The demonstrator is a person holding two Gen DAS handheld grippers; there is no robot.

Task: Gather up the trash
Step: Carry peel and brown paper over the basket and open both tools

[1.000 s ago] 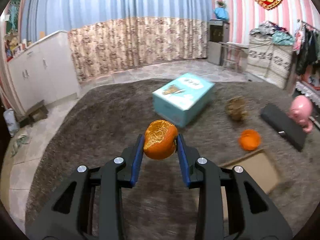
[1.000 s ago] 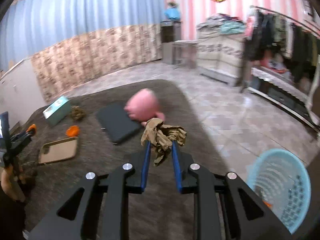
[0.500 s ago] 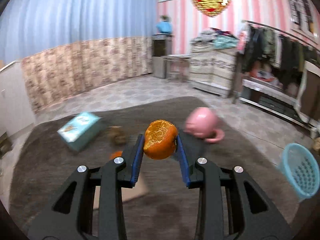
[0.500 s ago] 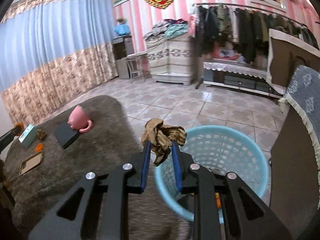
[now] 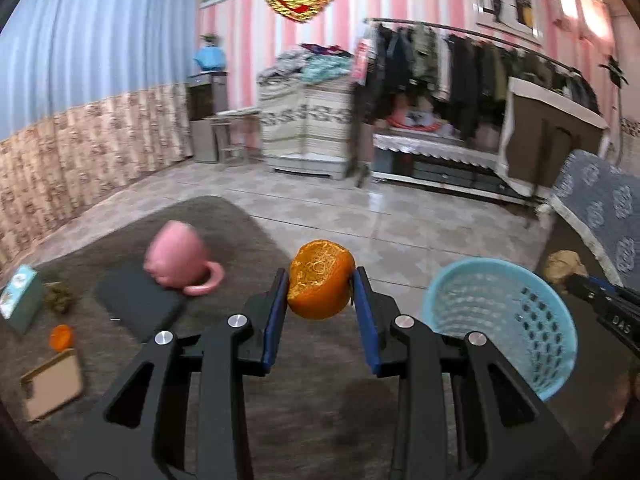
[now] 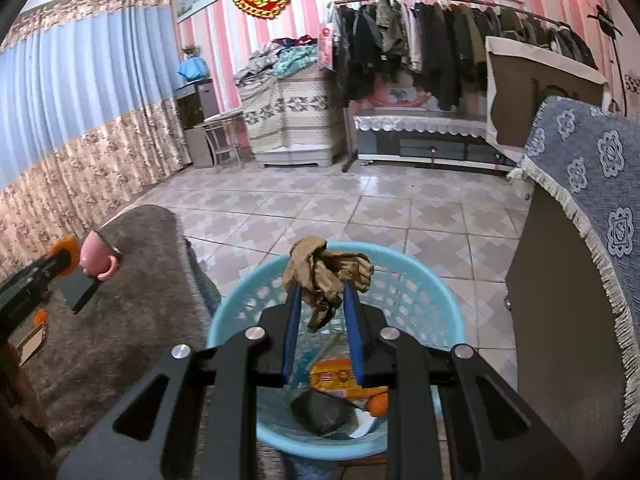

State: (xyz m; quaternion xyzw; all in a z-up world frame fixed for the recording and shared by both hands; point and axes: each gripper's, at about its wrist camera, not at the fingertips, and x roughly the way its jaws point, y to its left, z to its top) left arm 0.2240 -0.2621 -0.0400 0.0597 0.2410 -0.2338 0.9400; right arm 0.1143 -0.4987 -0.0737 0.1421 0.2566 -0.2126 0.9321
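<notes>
My left gripper is shut on an orange peel and holds it above the grey rug, left of the light blue basket. My right gripper is shut on a crumpled brown paper wad and holds it right over the basket, which holds a yellow packet, a dark lump and an orange piece. The wad and right gripper also show at the right in the left wrist view. Another orange piece and a brown clump lie on the rug.
On the rug lie a pink mug, a black flat case, a teal box and a tan board. A cabinet with a blue patterned cloth stands right of the basket. Tiled floor lies beyond.
Both grippers swung right from the rug toward the basket. The right gripper with the wad now hangs over the basket; the left with the peel has come up beside it.
</notes>
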